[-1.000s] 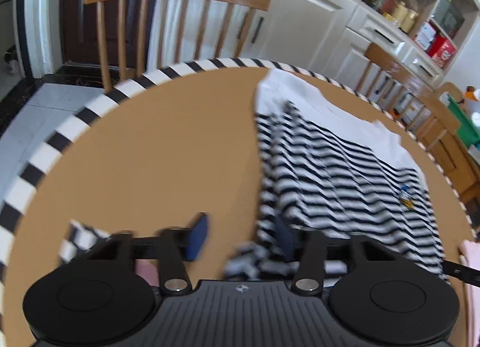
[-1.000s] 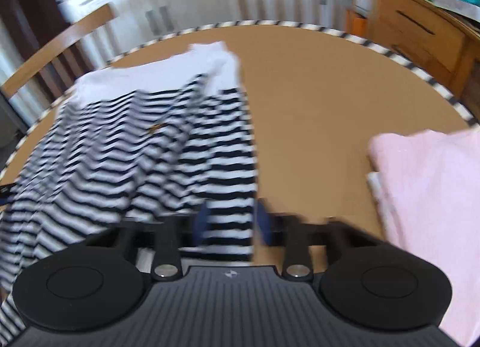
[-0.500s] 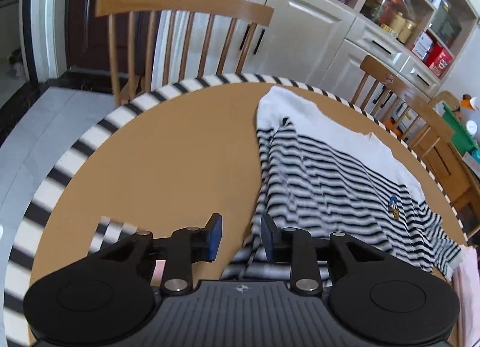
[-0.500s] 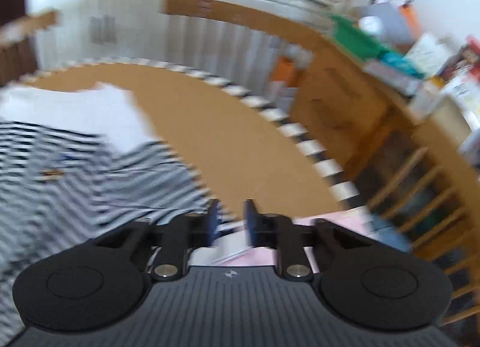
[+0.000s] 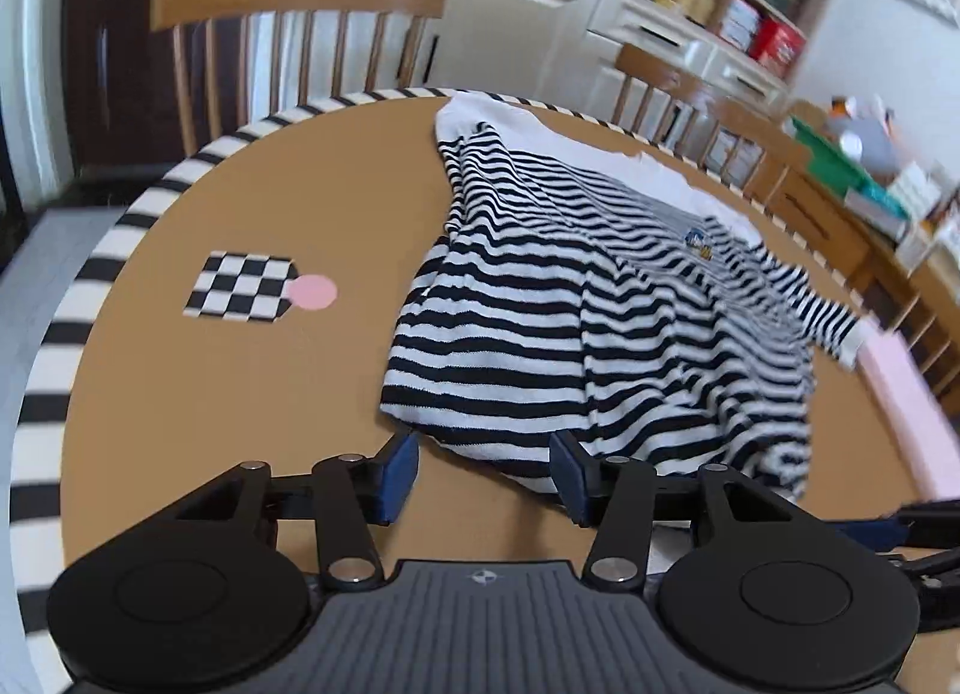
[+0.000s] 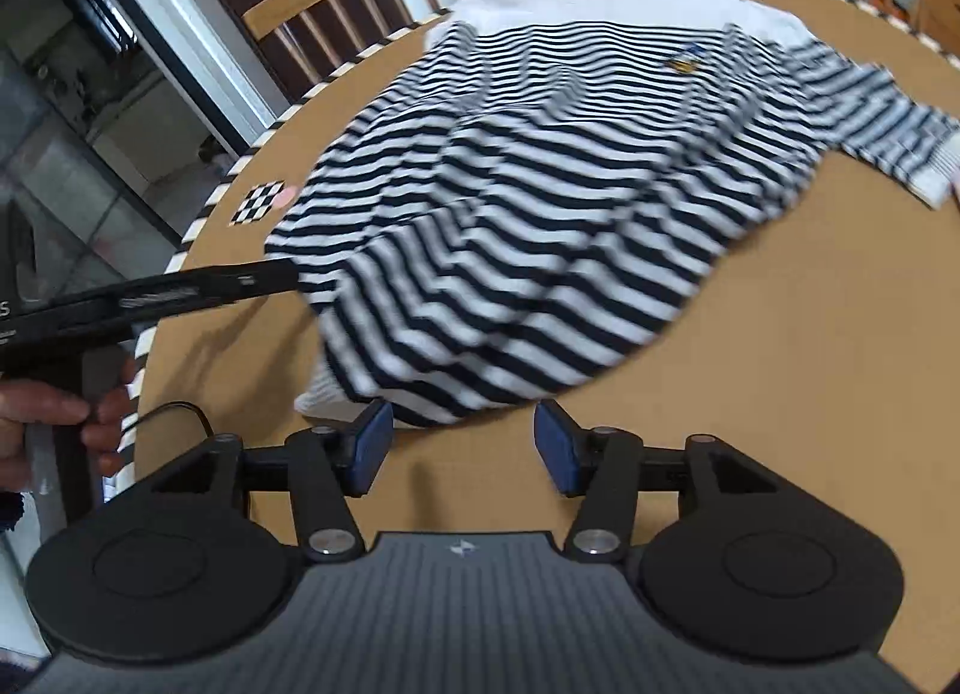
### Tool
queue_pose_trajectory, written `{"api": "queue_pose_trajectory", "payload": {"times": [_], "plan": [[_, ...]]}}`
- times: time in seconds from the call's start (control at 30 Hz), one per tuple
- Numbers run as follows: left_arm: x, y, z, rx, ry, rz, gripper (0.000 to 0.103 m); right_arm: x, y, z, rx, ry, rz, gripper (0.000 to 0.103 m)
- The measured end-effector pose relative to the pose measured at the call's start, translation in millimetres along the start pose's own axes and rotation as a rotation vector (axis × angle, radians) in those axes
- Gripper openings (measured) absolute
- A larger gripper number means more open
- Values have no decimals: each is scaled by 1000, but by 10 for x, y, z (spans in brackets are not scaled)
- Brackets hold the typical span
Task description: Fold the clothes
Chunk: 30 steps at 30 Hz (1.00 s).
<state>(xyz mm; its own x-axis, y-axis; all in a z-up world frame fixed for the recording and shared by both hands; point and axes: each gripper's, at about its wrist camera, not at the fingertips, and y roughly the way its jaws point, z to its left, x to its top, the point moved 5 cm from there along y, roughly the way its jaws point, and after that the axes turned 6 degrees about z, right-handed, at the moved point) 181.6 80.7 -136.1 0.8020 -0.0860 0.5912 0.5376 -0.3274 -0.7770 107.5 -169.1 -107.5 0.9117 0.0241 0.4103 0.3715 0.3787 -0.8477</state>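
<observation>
Here I am looking over one striped shirt point(image 5: 570, 298) lying spread on the round brown table point(image 5: 252, 202), with its white shoulder band at the far edge and its hem at the near edge, so its long axis is running from near to far. My left gripper point(image 5: 483, 469) is hanging just short of the hem; its jaws have just been opening and are standing apart with nothing between them. My right gripper point(image 6: 462, 442) is doing the same at the near edge of the cloth, jaws newly spread, with the blue pads clear of the fabric.

The left wrist view is giving me things the right one is not: a pink folded cloth point(image 5: 900, 394) at the right rim of the table, just beside the shirt's right cuff, white cabinets point(image 5: 480, 15) with shelves of jars beyond, and a sideboard on the right. The right wrist view is showing instead my left hand point(image 6: 54, 424) wrapped round the handle of the other tool, whose black finger point(image 6: 180, 289) is reaching in from the left to the shirt's edge, plus a dark doorway on the far left.

Counting: one shirt, one small yellow badge point(image 6: 684, 60) on its chest, one checkered marker point(image 5: 240, 286) with one pink dot point(image 5: 312, 292) touching it on the left part of the table, and two sleeves, the left one folded in over the body, the right one stretching out rightward. The left view is showing one wooden chair point(image 5: 294, 3) behind the far rim and another further right.
</observation>
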Motion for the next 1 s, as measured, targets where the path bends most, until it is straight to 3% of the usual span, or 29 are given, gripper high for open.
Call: {"api": "queue_pose_trajectory", "payload": {"times": [0.2, 0.27, 0.3, 0.33, 0.4, 0.53, 0.67, 0.87, 0.93, 1.0], "plan": [[152, 124, 13, 57, -36, -6, 55, -28, 183, 243, -87, -1, -16, 63], [191, 158, 2, 86, -28, 0, 46, -36, 235, 304, -110, -1, -35, 61], [208, 175, -11, 96, -18, 8, 24, -31, 255, 312, -125, -8, -44, 44], [212, 182, -16, 91, -14, 23, 13, -21, 273, 307, -142, -19, -53, 14], [226, 181, -3, 58, -36, 48, 7, 9, 265, 247, -129, 1, -45, 8], [259, 76, 31, 18, -58, 78, 7, 7, 10, 108, -150, 2, -76, 7], [345, -278, -9, -38, -46, 82, 6, -60, -534, -32, -197, -32, -110, 7], [624, -890, -273, -166, -26, 37, 4, -72, -1347, -175, -420, -223, -187, 7], [651, -888, -310, -155, -25, 37, 8, -39, -1344, -314, -452, -232, -164, 8], [580, -746, -273, -89, -21, 67, 30, -57, -1174, -493, -427, -200, -108, 13]]}}
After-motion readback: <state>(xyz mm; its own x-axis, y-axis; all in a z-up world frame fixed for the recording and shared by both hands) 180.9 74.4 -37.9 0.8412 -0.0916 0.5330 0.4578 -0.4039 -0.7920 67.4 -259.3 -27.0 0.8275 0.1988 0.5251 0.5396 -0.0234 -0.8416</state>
